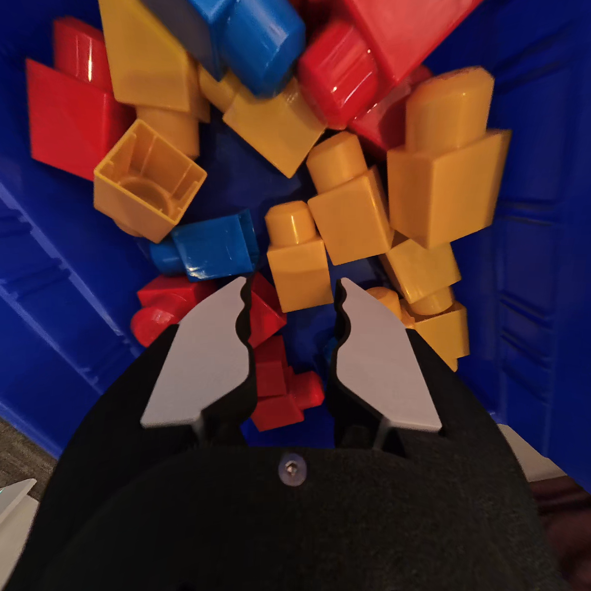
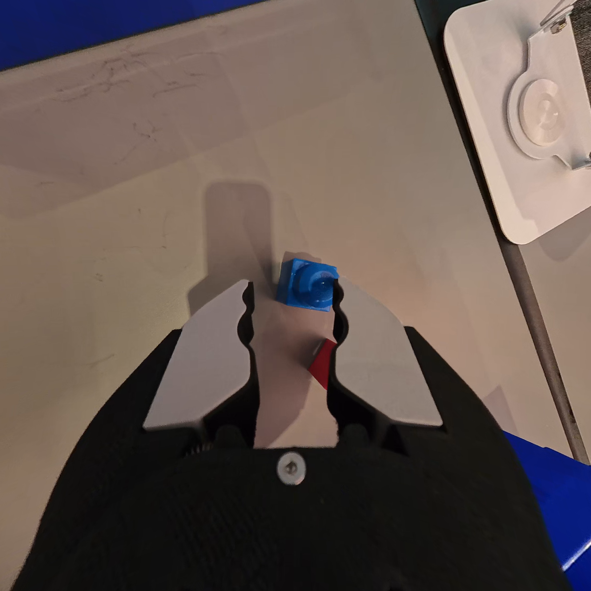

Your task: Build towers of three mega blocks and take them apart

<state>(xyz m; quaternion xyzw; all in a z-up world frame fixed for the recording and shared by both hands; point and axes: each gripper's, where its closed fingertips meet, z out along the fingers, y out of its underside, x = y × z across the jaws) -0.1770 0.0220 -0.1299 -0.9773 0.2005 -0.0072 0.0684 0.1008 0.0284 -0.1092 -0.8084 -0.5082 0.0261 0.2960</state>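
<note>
Hovering over the blue plastic bin (image 1: 527, 224), the left gripper (image 1: 292, 287) has its jaws apart and holds nothing; a yellow single-stud plastic block (image 1: 299, 265) lies just beyond the fingertips, roughly in line with the gap, with no pad pressing on it. Red blocks (image 1: 275, 377) show lower down between the fingers, deeper in the bin, and farther on the bin is heaped with more loose yellow, red and blue blocks (image 1: 265, 48).

Outside the bin, the right gripper (image 2: 292, 287) hangs over the beige tabletop (image 2: 128, 160), also parted and empty. A red block's corner (image 2: 323, 361) peeps out beside its right finger, most of it hidden. Beyond it a small blue single-stud block (image 2: 303, 287) stands stud-up on the table, next to the right fingertip; whether it touches is hard to judge. Farther off sits a white plastic base (image 2: 479, 144).

No tower of three is visible. Judging by this, building has barely begun: blocks must be fetched, stacked, then pulled apart.
</note>
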